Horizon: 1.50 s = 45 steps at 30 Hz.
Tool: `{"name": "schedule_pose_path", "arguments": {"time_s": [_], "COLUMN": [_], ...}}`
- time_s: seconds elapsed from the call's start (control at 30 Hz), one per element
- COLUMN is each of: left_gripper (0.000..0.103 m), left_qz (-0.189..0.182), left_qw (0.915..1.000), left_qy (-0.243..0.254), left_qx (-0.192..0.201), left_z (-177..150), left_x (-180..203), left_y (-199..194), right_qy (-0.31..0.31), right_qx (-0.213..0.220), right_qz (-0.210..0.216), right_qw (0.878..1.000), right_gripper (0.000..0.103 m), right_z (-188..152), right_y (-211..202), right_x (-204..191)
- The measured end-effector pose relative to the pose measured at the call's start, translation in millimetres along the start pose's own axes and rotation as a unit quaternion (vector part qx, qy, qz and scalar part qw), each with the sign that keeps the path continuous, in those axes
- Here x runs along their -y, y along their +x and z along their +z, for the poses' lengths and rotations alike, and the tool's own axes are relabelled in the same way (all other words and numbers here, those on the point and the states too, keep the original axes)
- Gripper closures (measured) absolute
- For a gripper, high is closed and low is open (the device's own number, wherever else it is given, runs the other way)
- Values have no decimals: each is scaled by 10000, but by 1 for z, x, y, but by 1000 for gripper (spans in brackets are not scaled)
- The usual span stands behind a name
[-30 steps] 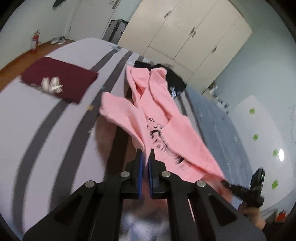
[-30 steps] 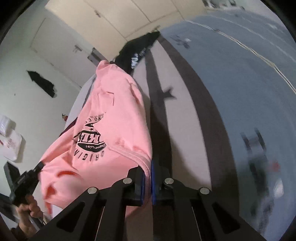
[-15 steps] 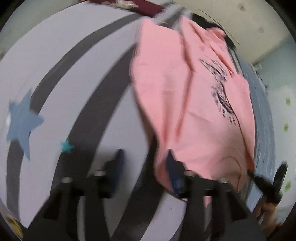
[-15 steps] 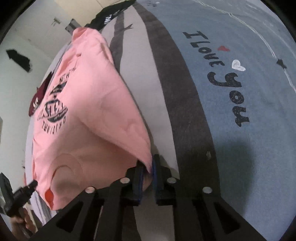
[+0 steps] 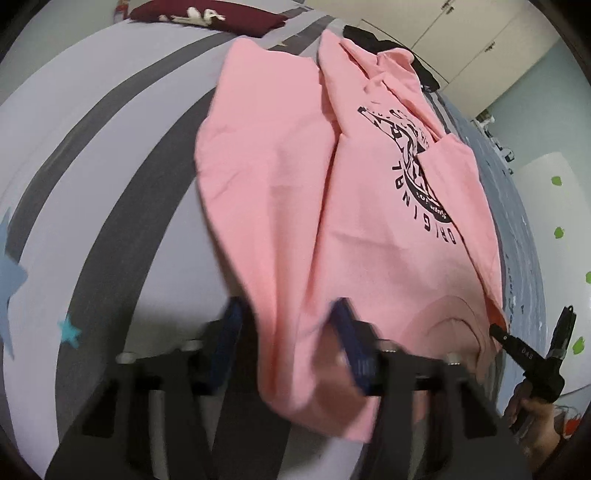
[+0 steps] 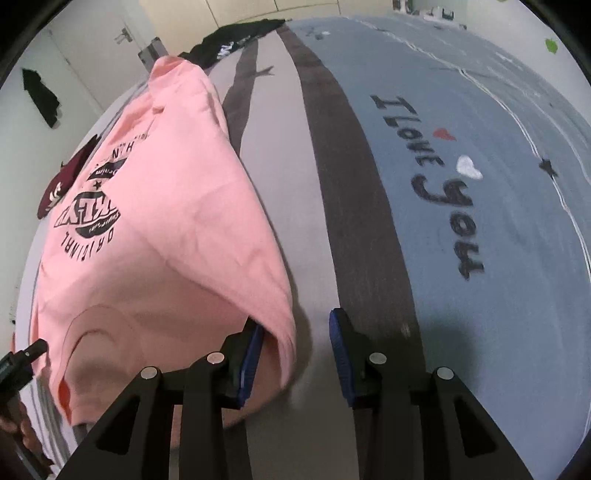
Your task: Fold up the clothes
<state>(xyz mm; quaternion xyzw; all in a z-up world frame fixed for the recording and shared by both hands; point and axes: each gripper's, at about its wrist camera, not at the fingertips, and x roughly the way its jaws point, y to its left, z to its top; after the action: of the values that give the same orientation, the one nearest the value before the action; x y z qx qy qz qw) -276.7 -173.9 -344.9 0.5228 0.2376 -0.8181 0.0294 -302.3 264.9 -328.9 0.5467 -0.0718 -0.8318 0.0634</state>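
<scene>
A pink T-shirt (image 5: 369,206) with a black round print lies spread on the striped bed cover (image 5: 92,155), print up and neckline toward me. My left gripper (image 5: 288,343) is open, with the shirt's left shoulder edge lying loose between its blue pads. In the right wrist view the same pink shirt (image 6: 155,229) lies to the left. My right gripper (image 6: 295,350) is open, and the shirt's right shoulder corner lies loose between its pads, against the left one (image 6: 251,354).
A folded maroon garment (image 5: 207,16) lies at the far end of the bed. A black garment (image 6: 236,40) lies beyond the pink shirt. The blue-grey part of the cover with "I love you" lettering (image 6: 432,177) is to the right. Cream wardrobes (image 5: 461,40) stand behind.
Both grippers lowered the pink shirt onto the bed and opened, letting go of its shoulders. The shirt went from hanging to lying flat.
</scene>
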Motion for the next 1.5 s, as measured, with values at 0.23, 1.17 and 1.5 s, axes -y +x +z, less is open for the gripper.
{"name": "schedule_pose_path", "arguments": {"time_s": [0.23,1.17,1.5], "left_gripper": [99,99,99], "left_qz": [-47,-1262,-705], "left_qw": [9990,9356,9550], "left_qy": [344,1502,1721], "left_qx": [289,2936,2309], "left_z": [6,197,308], "left_x": [14,204,231], "left_y": [-22,-483,-365], "right_qy": [19,139,369], "right_qx": [-133,3193,2818], "right_qz": [793,3765,2701], "right_qw": [9968,8696,9199], "right_gripper": [100,100,100], "right_z": [14,199,309], "right_y": [7,-524,-400], "right_x": [-17,-42,-69]}}
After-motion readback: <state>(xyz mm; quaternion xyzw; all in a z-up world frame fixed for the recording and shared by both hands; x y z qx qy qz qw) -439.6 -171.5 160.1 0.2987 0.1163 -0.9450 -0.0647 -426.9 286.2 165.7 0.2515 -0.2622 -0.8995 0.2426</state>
